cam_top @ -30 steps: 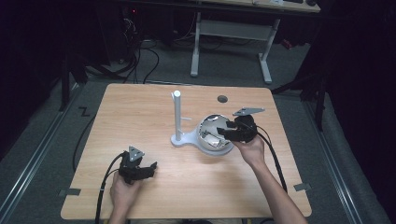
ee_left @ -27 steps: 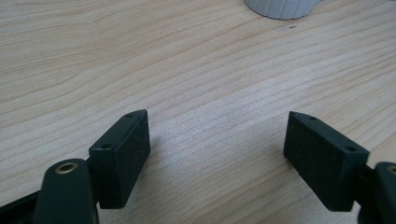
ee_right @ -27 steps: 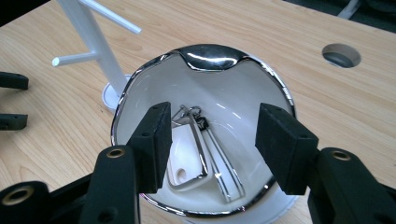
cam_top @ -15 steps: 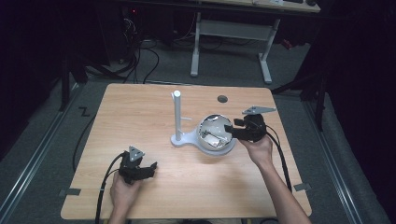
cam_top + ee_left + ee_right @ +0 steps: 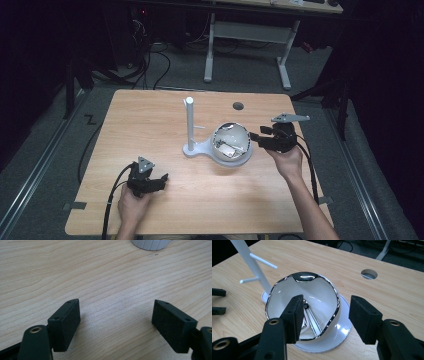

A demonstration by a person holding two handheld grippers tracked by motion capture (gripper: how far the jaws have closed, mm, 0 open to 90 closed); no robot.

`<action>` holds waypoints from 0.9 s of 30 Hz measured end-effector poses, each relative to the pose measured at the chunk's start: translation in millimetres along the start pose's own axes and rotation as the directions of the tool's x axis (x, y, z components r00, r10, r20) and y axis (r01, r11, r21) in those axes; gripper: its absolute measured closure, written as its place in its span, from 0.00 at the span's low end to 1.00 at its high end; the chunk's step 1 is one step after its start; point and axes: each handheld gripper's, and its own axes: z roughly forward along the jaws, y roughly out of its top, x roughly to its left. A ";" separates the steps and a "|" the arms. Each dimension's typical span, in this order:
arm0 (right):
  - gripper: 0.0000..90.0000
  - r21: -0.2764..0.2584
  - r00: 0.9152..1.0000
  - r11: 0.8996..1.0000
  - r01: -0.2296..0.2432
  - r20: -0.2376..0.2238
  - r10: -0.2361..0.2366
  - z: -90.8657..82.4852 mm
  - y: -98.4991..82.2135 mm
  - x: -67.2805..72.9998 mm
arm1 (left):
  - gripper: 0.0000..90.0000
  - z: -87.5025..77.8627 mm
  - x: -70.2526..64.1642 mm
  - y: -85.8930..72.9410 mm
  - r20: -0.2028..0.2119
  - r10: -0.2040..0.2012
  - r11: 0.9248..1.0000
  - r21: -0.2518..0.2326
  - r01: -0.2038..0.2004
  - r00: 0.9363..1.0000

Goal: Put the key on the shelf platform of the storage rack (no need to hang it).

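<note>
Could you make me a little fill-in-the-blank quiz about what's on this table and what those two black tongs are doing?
1. The white bowl has a shiny ___ rim.
2. The bowl sits on the round base of a white ___ with pegs.
3. The left tongs hover over bare wood, holding ___.
4. The right tongs have their jaws apart, with the bowl's ___ between them.

Missing words: silver; stand; nothing; rim

Wooden table [image 5: 150,120] with round hole [image 5: 238,106], grey floor, cables [image 5: 150,60], white desk frame [image 5: 245,45] behind

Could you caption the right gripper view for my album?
Open black right gripper poised before a chrome-rimmed white bowl on a wooden table.
</note>
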 end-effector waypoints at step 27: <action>0.51 -0.064 0.996 0.997 -0.050 0.065 0.054 -55.5 -20.2 -25.1 | 0.26 0.1 0.1 0.0 0.001 0.000 1.000 -0.001 0.000 1.000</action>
